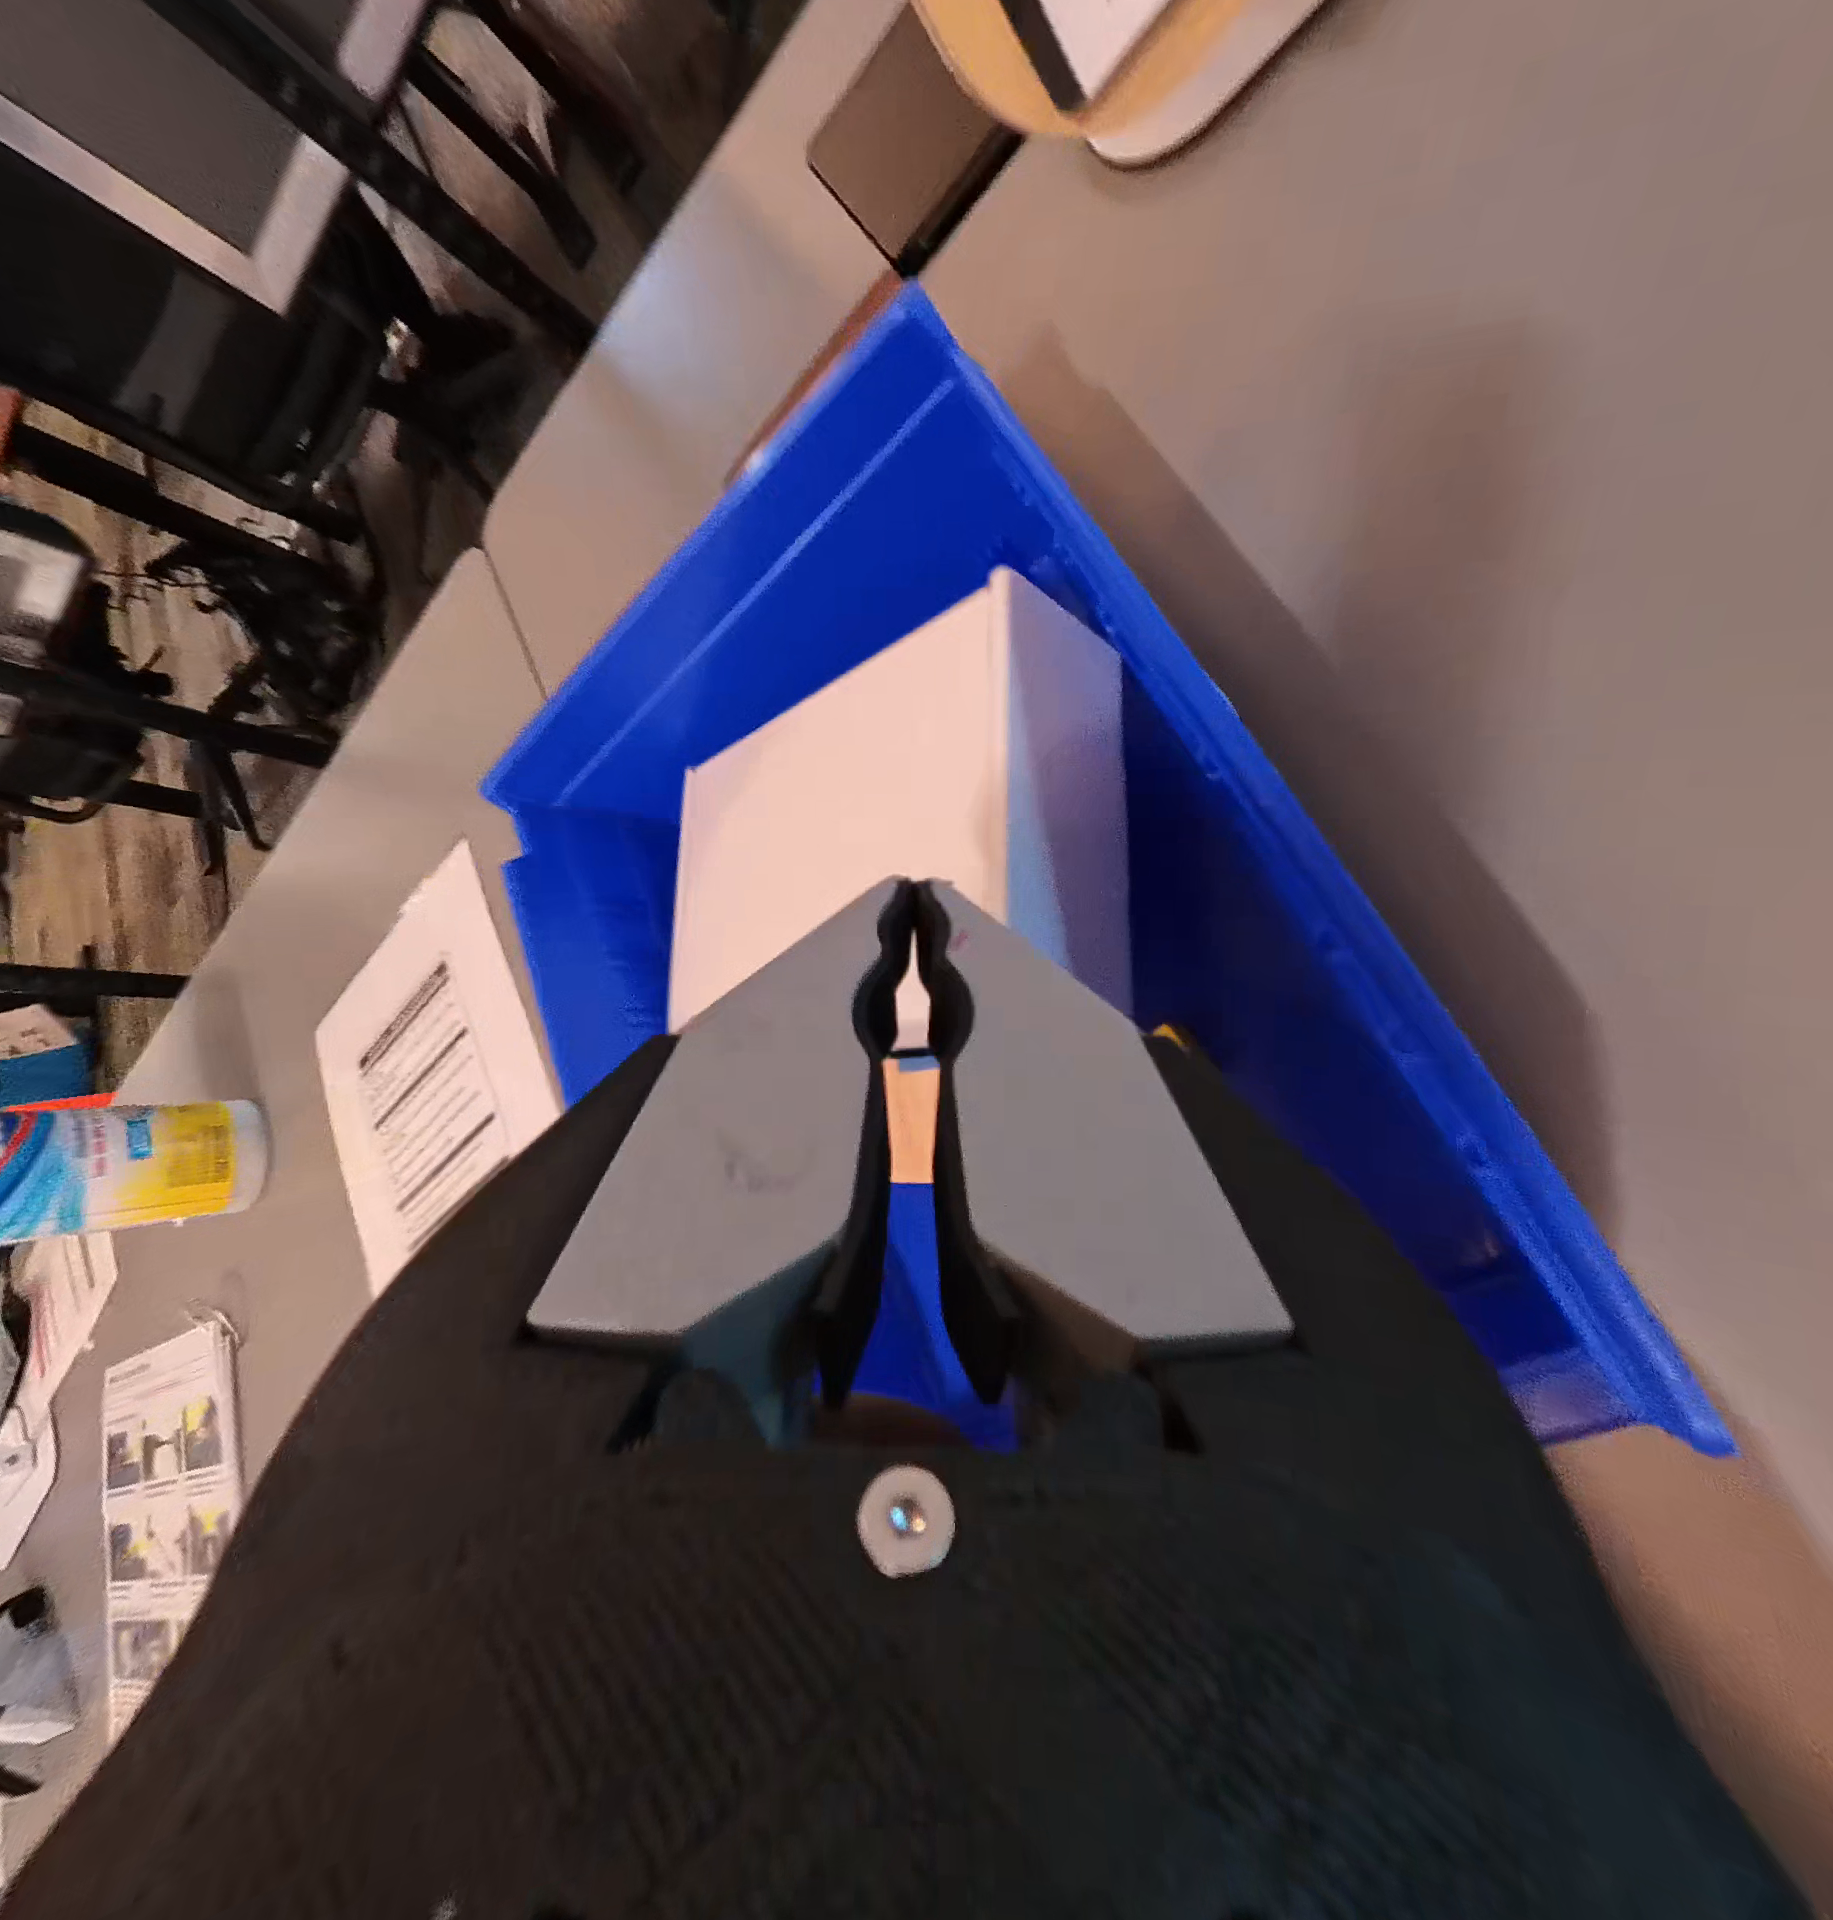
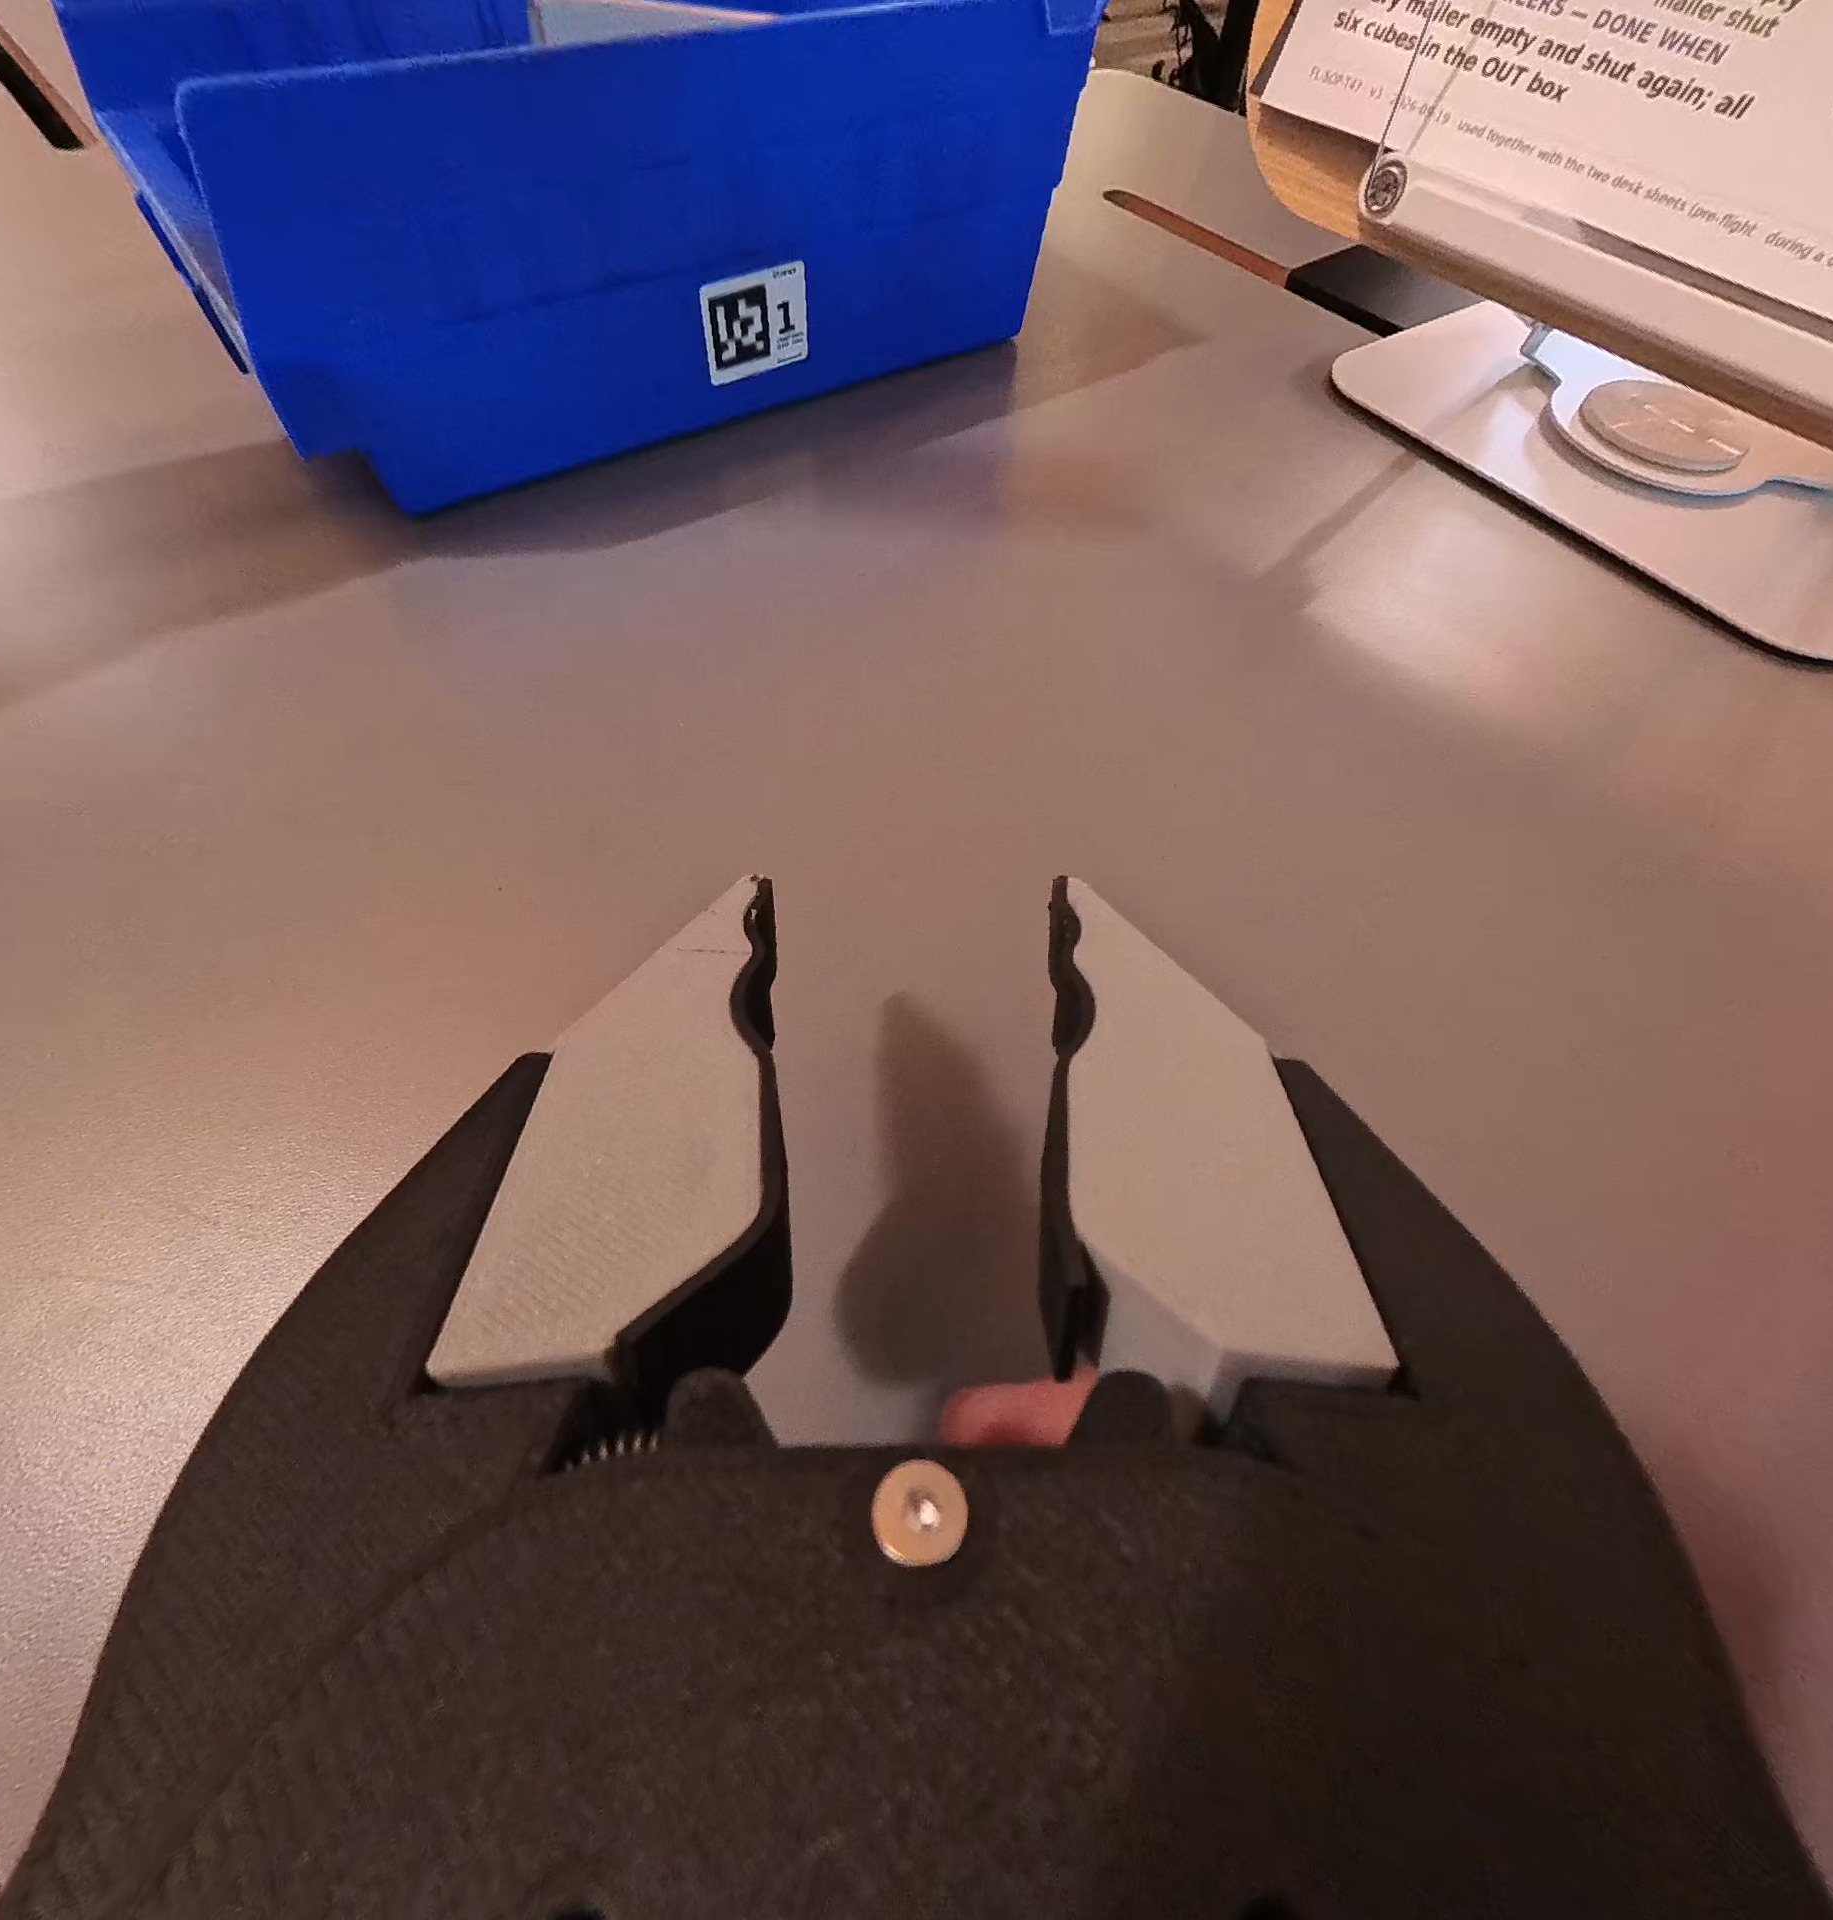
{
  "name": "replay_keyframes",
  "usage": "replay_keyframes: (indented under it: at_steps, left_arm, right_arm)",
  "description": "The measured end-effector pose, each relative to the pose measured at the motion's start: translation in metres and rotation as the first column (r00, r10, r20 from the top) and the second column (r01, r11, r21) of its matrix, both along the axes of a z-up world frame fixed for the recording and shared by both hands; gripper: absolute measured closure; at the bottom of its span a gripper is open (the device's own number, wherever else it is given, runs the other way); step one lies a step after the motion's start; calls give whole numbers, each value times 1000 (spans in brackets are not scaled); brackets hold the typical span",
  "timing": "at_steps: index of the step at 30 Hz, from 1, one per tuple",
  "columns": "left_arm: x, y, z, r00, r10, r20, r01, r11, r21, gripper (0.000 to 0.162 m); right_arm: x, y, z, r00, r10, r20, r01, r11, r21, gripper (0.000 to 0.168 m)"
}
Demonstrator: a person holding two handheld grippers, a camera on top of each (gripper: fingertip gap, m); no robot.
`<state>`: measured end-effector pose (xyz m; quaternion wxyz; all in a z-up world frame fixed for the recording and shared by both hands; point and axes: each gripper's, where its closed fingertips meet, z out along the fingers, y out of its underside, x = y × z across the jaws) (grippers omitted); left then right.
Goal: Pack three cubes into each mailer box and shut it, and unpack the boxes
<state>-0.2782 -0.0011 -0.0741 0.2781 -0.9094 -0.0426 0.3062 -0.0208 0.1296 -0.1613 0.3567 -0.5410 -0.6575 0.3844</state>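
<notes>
Blue bin (image 2: 600,260) ahead, sign stand (image 2: 1577,457) right (table (image 2: 891,727) between)

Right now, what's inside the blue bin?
A white mailer box stands in the blue bin. The shut left gripper covers its near end and the bin floor below. Any cubes inside the box can't be seen.

A white mailer box (image 1: 850,790) is sitting inside a blue bin (image 1: 1255,831), its flat faces plain and its lid looking shut (the near end is hidden behind the gripper). It is lying close against the bin's right wall. In the right wrist view only a pale sliver (image 2: 663,16) is showing above the bin's (image 2: 600,291) rim.
</notes>
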Motion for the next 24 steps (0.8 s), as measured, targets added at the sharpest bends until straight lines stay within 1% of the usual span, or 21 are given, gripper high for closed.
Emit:
replay_keyframes:
  at_steps: [2, 3, 5, 8, 11, 14, 15, 16, 18, 19, 21, 23, 24]
  left_arm:
    - [3, 0, 15, 1000, 1, 18, -2, 999, 43, 162]
    - [5, -1, 17, 999, 3, 42, -5, 998, 55, 162]
    - [5, -5, 17, 998, 18, 59, -21, 998, 52, 162]
    - [8, -10, 8, 994, 27, 109, -33, 998, 52, 162]
    - [3, -13, 6, 994, 35, 100, -42, 996, 75, 162]
    - [-2, -7, 11, 996, 19, 92, -29, 993, 117, 161]
    - [-3, -4, 10, 992, 21, 128, -37, 992, 124, 141]
    - [-2, -1, 6, 979, 25, 203, -51, 991, 123, 121]
    - [-2, 9, -3, 931, 48, 363, -100, 987, 127, 101]
    - [-3, 16, -6, 904, 43, 424, -110, 985, 134, 98]
    - [-10, 33, -5, 883, 8, 470, -103, 979, 177, 101]
    - [-15, 54, 2, 876, -74, 477, -57, 966, 253, 113]
    - [-15, 65, 6, 868, -121, 482, -28, 956, 291, 116]
  right_arm:
    - [0, 0, 0, 1000, -1, -1, 1, 1000, -3, 118]
    - [0, 0, 0, 1000, -1, -1, 1, 1000, -5, 118]
    - [0, 0, 0, 1000, -2, -1, 2, 1000, -7, 118]
    - [1, 0, 0, 1000, -1, -1, 1, 1000, -9, 118]
    - [1, 0, 0, 1000, 0, 1, 0, 1000, -9, 118]
    - [1, 0, -1, 1000, 1, 7, -1, 1000, -7, 118]
    - [1, 0, -1, 1000, 1, 9, -1, 1000, -6, 118]
    - [0, 0, -2, 1000, 1, 10, -1, 1000, -6, 118]
    - [1, 0, -1, 1000, 1, 8, -1, 1000, -6, 118]
    - [1, 0, -1, 1000, 1, 7, -1, 1000, -7, 118]
    - [1, 0, -1, 1000, 1, 5, -1, 1000, -12, 118]
    - [1, 0, -1, 1000, 2, 6, -2, 1000, -18, 118]
    - [1, 0, -1, 1000, 3, 8, -3, 1000, -21, 117]
